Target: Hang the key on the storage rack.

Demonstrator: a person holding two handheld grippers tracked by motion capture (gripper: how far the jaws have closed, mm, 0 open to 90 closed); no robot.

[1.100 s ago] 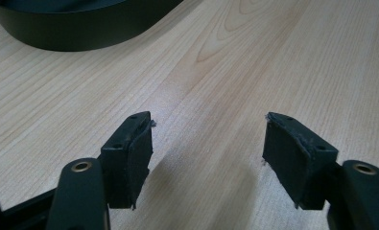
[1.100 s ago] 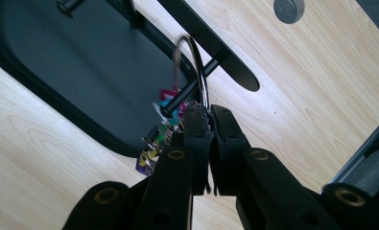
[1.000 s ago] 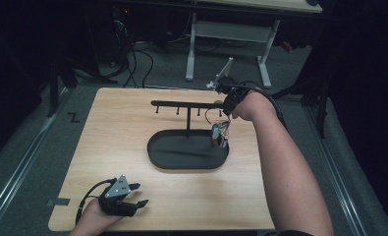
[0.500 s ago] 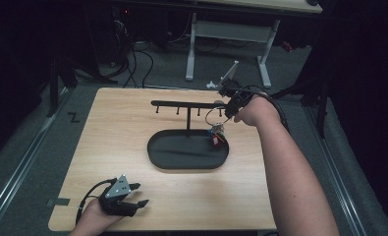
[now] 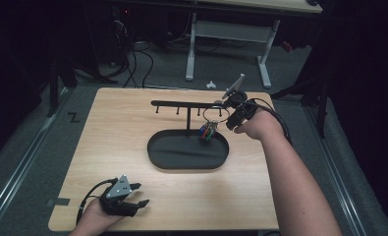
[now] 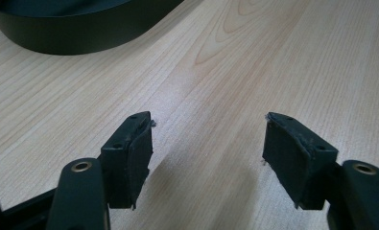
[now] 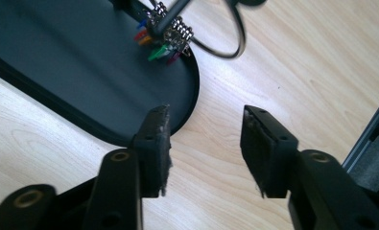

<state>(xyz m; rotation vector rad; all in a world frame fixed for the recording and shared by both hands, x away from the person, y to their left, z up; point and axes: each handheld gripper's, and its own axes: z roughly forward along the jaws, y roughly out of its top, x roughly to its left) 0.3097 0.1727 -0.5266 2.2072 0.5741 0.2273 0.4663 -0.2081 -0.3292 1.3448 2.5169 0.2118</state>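
Beneath hanging key ring [image 5: 210, 121], black tray [image 5: 167, 156]

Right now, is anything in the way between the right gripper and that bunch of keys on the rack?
Nothing visible blocks it. The right gripper stands open just beside the key ring, which hangs from the black key rack above the tray.

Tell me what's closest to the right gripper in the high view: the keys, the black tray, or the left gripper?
1. Keys, hanging on the rack just left of the right gripper.
2. Black tray, below the rack.
3. Left gripper, at the table's near-left corner.
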